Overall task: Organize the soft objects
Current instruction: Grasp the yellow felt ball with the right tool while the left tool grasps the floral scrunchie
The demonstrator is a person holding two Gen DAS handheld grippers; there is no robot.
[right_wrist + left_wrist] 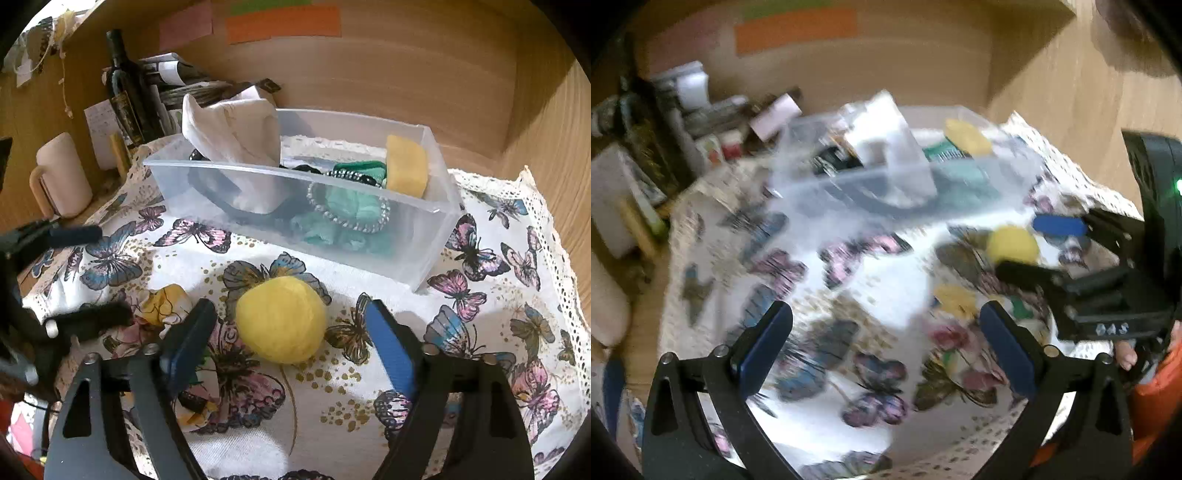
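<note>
Several soft things are already lodged in the clear plastic bin: a white cloth, a teal fabric piece and a yellow sponge. Left on the butterfly tablecloth are a yellow ball and a crumpled yellow-patterned cloth. The right gripper is spread wide around the ball, gripping nothing. The left gripper is likewise held open and empty.

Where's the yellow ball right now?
In the right wrist view, the yellow ball lies on the butterfly tablecloth, between the open right tool fingers, in front of the clear bin.
</note>
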